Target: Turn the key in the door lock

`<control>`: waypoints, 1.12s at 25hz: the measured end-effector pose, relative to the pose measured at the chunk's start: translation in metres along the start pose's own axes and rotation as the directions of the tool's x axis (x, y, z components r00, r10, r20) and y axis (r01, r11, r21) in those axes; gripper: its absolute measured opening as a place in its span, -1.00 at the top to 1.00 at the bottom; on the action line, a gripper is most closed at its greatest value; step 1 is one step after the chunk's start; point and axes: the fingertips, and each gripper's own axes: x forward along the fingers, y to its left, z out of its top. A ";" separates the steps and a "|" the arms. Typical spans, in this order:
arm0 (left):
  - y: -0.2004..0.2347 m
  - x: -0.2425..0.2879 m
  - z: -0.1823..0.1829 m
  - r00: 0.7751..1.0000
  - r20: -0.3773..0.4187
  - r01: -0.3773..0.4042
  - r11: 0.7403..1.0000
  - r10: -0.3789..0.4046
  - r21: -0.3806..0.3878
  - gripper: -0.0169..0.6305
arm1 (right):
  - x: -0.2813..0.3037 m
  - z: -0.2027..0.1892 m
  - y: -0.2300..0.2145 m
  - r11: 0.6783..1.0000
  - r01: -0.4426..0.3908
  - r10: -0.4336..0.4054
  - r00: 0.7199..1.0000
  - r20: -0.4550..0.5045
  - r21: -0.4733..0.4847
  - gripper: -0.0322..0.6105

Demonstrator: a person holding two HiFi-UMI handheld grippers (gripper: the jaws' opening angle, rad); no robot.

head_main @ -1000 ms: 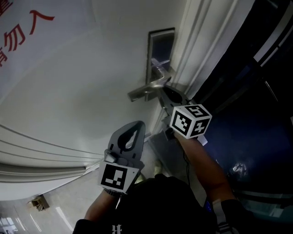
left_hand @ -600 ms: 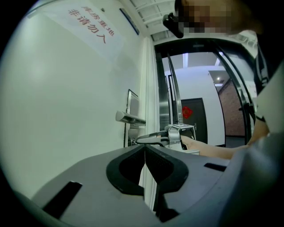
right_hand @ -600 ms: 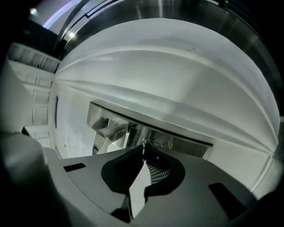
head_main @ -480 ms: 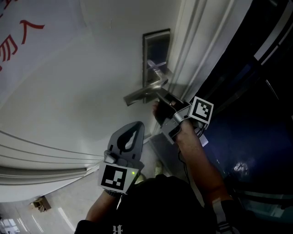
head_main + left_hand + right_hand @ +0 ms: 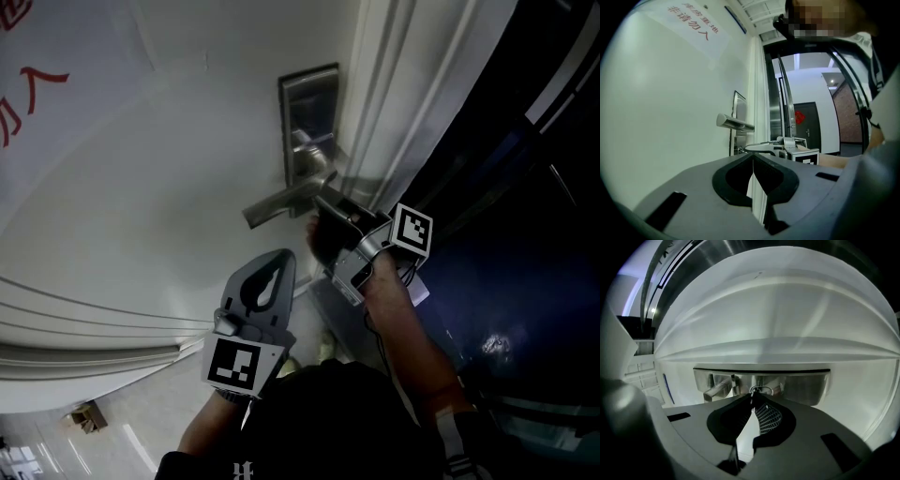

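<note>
- My right claw is clenched on the key; the key's ring shows just past the tips.
- The key sits at the lock plate on the door, just under the plate's lever handle.
- My left claw is clenched on nothing. It is held off the door, lower than the lock plate and well apart from it.
</note>
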 end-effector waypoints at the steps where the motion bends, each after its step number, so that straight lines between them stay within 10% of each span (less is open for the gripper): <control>1: 0.000 0.001 0.000 1.000 -0.002 -0.002 1.000 0.002 0.000 0.92 | 0.000 0.000 0.000 1.000 -0.011 0.012 1.000 -0.005 0.018 0.83; 9: -0.004 0.013 -0.003 1.000 -0.018 -0.025 1.000 0.025 0.003 0.92 | 0.001 -0.001 0.003 0.987 -0.121 0.124 0.992 -0.031 0.102 0.83; 22: -0.016 0.029 -0.008 0.999 -0.028 -0.017 0.999 0.016 -0.031 0.92 | -0.029 -0.017 0.006 0.987 -0.124 0.109 0.984 -0.139 -0.103 0.83; 25: -0.019 0.031 -0.007 1.000 -0.021 -0.014 0.999 0.013 -0.039 0.92 | -0.036 -0.018 0.011 0.945 -0.086 0.036 0.986 -0.161 -0.317 0.83; 28: -0.021 0.031 -0.003 1.000 -0.012 -0.018 0.999 0.017 -0.034 0.92 | -0.043 -0.018 0.019 0.827 -0.041 -0.058 0.986 -0.156 -0.561 0.83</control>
